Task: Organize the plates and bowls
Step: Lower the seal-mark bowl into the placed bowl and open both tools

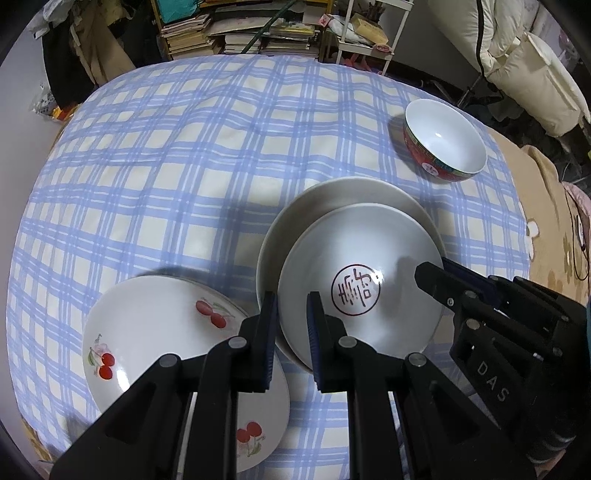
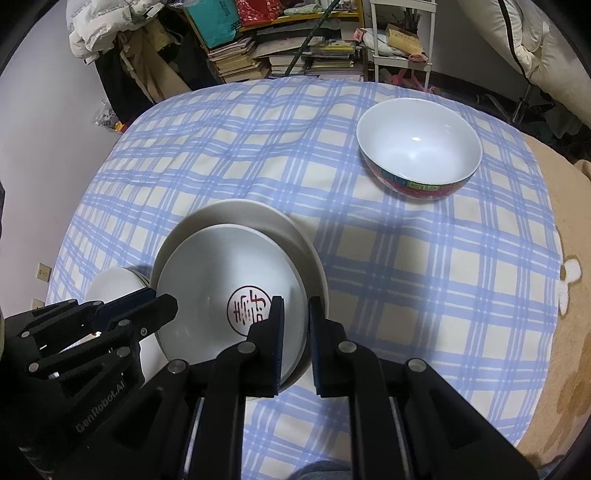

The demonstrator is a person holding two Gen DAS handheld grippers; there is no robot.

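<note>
A white plate with a red round seal [image 1: 360, 273] [image 2: 236, 280] lies on a larger plain white plate [image 1: 332, 199] [image 2: 236, 212] on the checked cloth. My left gripper [image 1: 291, 314] is shut on the left rims of the stacked plates. My right gripper [image 2: 295, 317] is shut on the seal plate's right rim; it also shows in the left wrist view [image 1: 439, 280]. A cherry-patterned plate [image 1: 155, 332] lies to the left. A red-sided bowl with a white inside [image 1: 443, 140] [image 2: 419, 144] stands upright at the far right.
The blue-and-white checked cloth [image 1: 184, 166] [image 2: 424, 277] covers the surface. A beige blanket [image 1: 546, 236] lies along the right edge. Stacked books [image 1: 240, 33] and a white rack [image 2: 400, 37] stand beyond the far edge.
</note>
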